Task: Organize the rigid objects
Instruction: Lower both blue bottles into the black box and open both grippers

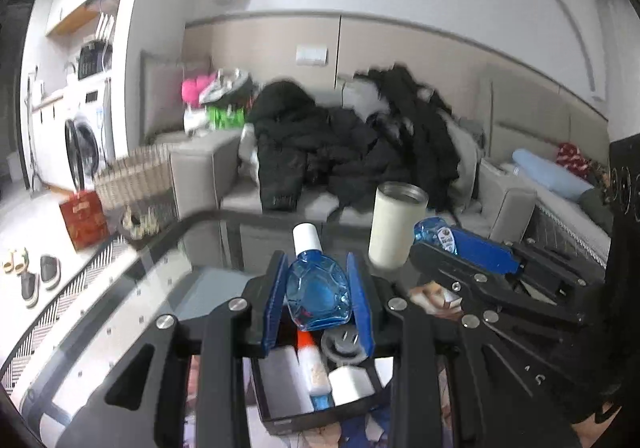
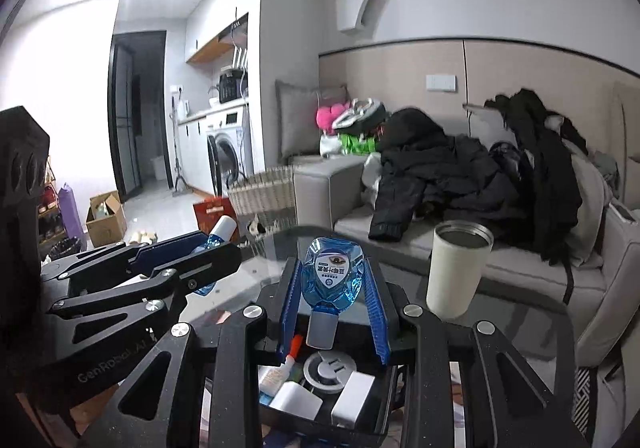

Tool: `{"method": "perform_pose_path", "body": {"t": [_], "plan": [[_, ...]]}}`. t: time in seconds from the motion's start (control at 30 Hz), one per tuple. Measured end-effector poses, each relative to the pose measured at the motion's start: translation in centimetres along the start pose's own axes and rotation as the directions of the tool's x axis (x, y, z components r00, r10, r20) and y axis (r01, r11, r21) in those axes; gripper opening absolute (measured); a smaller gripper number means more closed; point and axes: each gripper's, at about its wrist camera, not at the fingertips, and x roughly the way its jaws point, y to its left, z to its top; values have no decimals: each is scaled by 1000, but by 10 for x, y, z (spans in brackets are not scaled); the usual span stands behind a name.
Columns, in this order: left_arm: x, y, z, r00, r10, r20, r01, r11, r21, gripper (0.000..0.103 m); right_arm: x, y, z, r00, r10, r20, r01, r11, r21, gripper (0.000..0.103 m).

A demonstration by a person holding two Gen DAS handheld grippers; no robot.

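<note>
Two tongs each clamp blue bottle: left tongs [image 1: 318,284] cap-up, right tongs [image 2: 334,290] cap-down (label only here)

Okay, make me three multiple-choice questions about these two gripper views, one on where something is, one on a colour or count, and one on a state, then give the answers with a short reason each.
1. Where does the white tumbler stand?
A. On the glass table
B. Inside the black box
C. On the sofa

2. How many blue bottles are being held in all?
A. One
B. Two
C. Three

3. Which way is the blue bottle in the right gripper turned?
A. Cap toward the camera
B. Cap away from the camera
C. It has no cap

Answers:
1 A: the tumbler stands upright on the glass table, beyond the black box.
2 B: the left gripper clamps one blue bottle, and the right gripper clamps another.
3 A: its cap points toward the camera, its labelled body away.
</note>
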Motion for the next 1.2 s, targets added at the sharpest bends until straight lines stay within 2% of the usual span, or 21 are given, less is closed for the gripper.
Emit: {"method": "perform_pose_path", "body": {"t": [0.13, 0.23, 0.27, 0.33, 0.4, 0.5, 0.87, 1.1, 1.2], "plan": [[32, 2, -10, 987, 16, -158, -18, 1000, -9, 29, 25, -9, -9, 993, -2, -119, 6, 999, 39, 31], [51, 4, -19, 964, 9, -265, -17, 999, -28, 29, 46, -19, -17, 974, 16, -227, 8, 995, 101, 31], [56, 3, -22, 957, 7, -289, -17, 999, -33, 29, 54, -22, -22, 961, 30, -274, 4, 992, 124, 31], [63, 0, -27, 947, 15, -321, -22, 1000, -19, 29, 62, -27, -30, 947, 45, -319, 4, 989, 151, 31], [66, -1, -30, 942, 18, -335, -25, 1000, -15, 28, 72, -28, -38, 925, 66, -374, -3, 986, 165, 31], [71, -2, -32, 933, 14, -359, -19, 1000, -11, 28, 82, -27, -46, 905, 81, -417, -12, 986, 166, 31], [71, 2, -35, 926, 16, -377, -24, 1000, -16, 26, 94, -25, -62, 869, 104, -483, -17, 983, 181, 31], [66, 4, -34, 931, 26, -364, -35, 999, -19, 29, 91, -23, -61, 869, 104, -483, -17, 983, 181, 31], [60, 6, -32, 940, 44, -337, -55, 998, -23, 40, 88, -22, -59, 875, 100, -473, -16, 984, 178, 31]]}}
